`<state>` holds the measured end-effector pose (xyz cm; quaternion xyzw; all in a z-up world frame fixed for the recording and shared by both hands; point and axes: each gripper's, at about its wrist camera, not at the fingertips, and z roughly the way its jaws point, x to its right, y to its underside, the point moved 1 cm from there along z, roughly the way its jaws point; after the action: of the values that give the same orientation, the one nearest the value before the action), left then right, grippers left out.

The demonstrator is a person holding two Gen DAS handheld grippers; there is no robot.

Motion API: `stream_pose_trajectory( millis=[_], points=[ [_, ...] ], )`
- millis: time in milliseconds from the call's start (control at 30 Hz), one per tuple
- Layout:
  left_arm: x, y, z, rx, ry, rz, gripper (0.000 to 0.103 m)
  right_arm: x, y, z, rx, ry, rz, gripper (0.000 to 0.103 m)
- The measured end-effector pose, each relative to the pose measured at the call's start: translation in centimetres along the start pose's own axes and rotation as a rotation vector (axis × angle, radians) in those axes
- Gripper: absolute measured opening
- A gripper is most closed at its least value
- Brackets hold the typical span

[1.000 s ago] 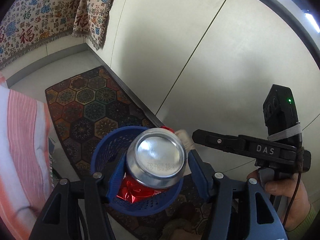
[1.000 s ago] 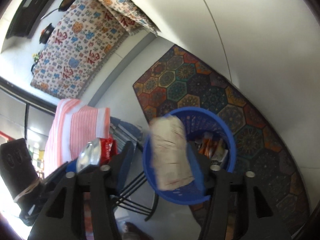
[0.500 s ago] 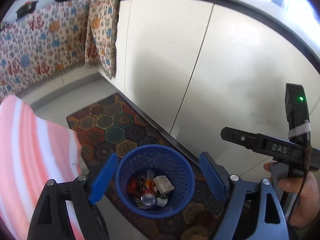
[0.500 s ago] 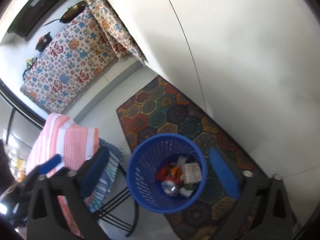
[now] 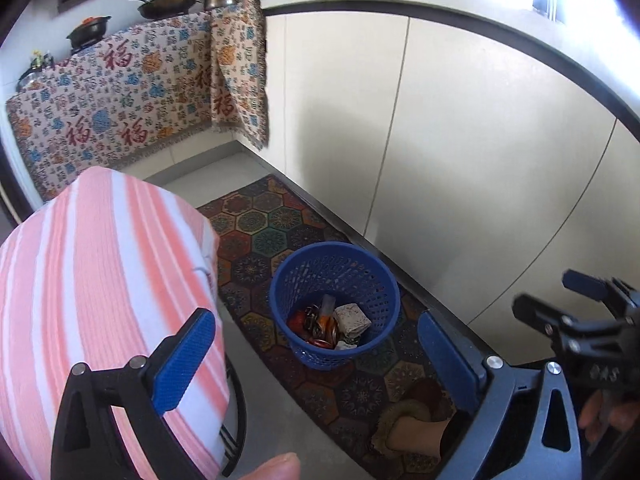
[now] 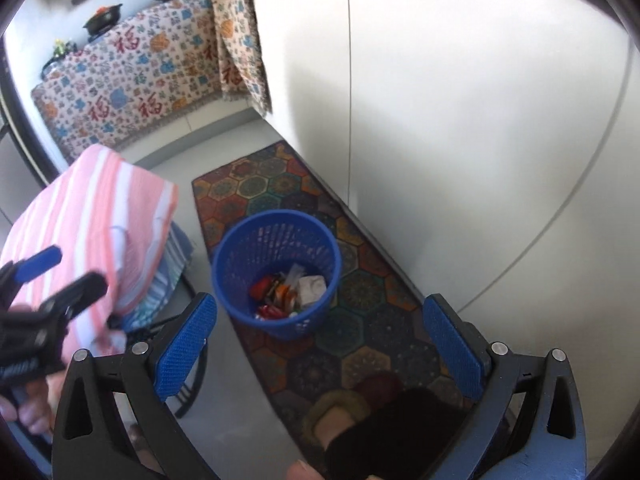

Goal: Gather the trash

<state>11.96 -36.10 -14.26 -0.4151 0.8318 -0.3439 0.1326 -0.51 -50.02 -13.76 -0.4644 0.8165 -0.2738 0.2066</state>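
In the left wrist view, the left hand-held gripper (image 5: 316, 364) is opening wide with nothing between its fingers. The blue basket (image 5: 382, 322) stands on the patterned rug (image 5: 276, 220), near the white cabinets (image 5: 460, 152) and the striped cloth (image 5: 92, 272); free floor lies beyond. The can it held a second ago now lies among the trash (image 5: 330, 322) inside. In the right wrist view, the right hand-held gripper (image 6: 320, 344) is open and empty; its paper wad (image 6: 312, 286) rests in the basket too.

Bright daylight — window glare, fisheye-warped edges.
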Motion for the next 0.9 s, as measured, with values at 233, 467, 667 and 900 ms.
stream_pose_trajectory(
  millis=[233,467,667,900],
  points=[
    [-0.3,0.2,-2.9,0.022,-0.017,-0.022,0.103,-1.8,1.8,-2.2,0.016,-0.035,-0.032,0.103],
    [0.2,0.6,-3.3,-0.014,-0.089,-0.006,0.103,-2.4,2.6,-3.0,0.021,-0.037,-0.030,0.103],
    [-0.3,0.8,-3.1,-0.053,-0.057,-0.017,0.103,-3.1,2.8,-3.4,0.019,-0.051,-0.035,0.103],
    [0.0,1.0,-2.9,-0.056,-0.046,-0.016,0.103,-3.4,2.9,-3.6,0.014,-0.049,-0.045,0.103]
  ],
)
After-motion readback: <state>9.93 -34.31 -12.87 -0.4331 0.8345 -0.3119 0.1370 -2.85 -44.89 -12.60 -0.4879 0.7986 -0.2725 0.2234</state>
